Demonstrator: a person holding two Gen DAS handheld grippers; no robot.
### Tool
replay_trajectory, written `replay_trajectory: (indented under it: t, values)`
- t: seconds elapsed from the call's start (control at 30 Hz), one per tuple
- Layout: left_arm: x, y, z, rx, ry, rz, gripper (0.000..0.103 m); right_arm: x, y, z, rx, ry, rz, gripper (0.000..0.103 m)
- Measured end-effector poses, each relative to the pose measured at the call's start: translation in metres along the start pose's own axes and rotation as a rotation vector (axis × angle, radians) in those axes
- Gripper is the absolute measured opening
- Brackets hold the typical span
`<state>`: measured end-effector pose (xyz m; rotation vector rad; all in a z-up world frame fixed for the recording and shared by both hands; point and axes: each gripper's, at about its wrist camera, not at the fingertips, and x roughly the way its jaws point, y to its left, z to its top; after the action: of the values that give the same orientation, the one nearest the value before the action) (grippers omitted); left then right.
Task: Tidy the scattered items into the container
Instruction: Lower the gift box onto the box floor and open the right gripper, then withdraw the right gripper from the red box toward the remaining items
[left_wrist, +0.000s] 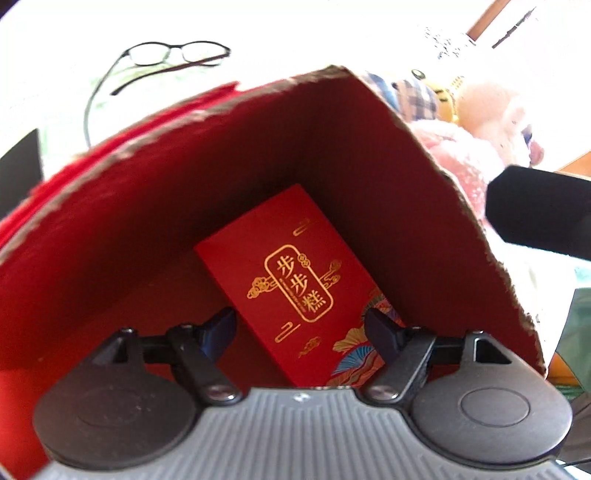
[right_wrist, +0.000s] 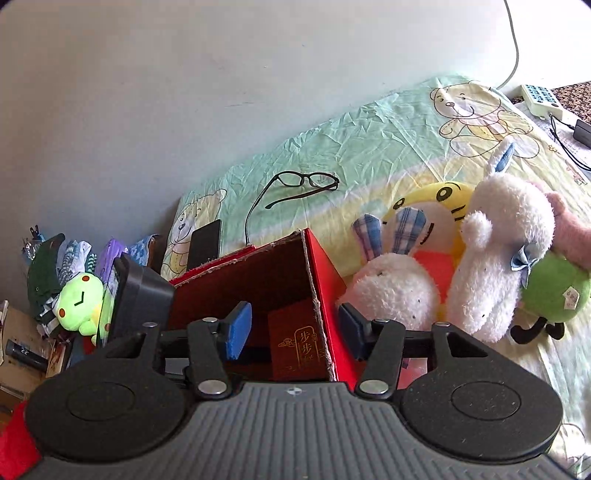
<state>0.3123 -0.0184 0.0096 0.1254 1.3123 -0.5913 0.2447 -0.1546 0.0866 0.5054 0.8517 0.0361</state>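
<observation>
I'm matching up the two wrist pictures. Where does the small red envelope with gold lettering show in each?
Left wrist view: the red envelope lies at centre, on the floor of the red box, between the claw's fingers.
Right wrist view: the envelope sits low at centre, inside the box, beside its torn wall.
Shared landmark: the black glasses on the bedsheet beyond the box.

We find a packet (right_wrist: 299, 343) lying inside the open box (right_wrist: 325, 280) on the bedsheet (right_wrist: 369, 140), glasses (right_wrist: 306, 181) behind the box, plush toys (right_wrist: 461, 254) to its right, a phone (right_wrist: 205, 243) behind-left.
</observation>
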Motion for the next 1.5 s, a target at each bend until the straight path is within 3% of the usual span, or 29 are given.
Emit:
replay_trajectory:
  t: [0.23,0.5,0.7,0.8,1.07,1.3,1.5]
  values:
    - [-0.005,-0.006,-0.002,0.015,0.0,0.003,0.08,0.006,0.001,-0.006,-0.011,0.012,0.014,0.056]
    - [-0.034,-0.016,-0.015,0.025,-0.085,0.107,0.09,0.005,-0.003,-0.01,-0.004,0.012,0.008,0.056]
    - [-0.06,-0.014,-0.038,-0.064,-0.121,0.24,0.093,0.01,0.001,-0.019,-0.041,0.029,-0.005,0.056]
    - [-0.063,0.008,-0.049,-0.122,-0.154,0.315,0.093,0.012,0.007,-0.023,-0.082,0.017,-0.033,0.056]
    - [-0.098,0.016,-0.085,-0.266,-0.28,0.532,0.093,0.009,0.021,-0.033,-0.172,-0.047,-0.097,0.057]
    - [-0.094,0.028,-0.084,-0.378,-0.311,0.591,0.092,0.011,0.031,-0.037,-0.225,-0.041,-0.059,0.057]
    - [-0.091,0.028,-0.093,-0.414,-0.326,0.63,0.083,0.02,0.029,-0.049,-0.228,-0.003,-0.052,0.056]
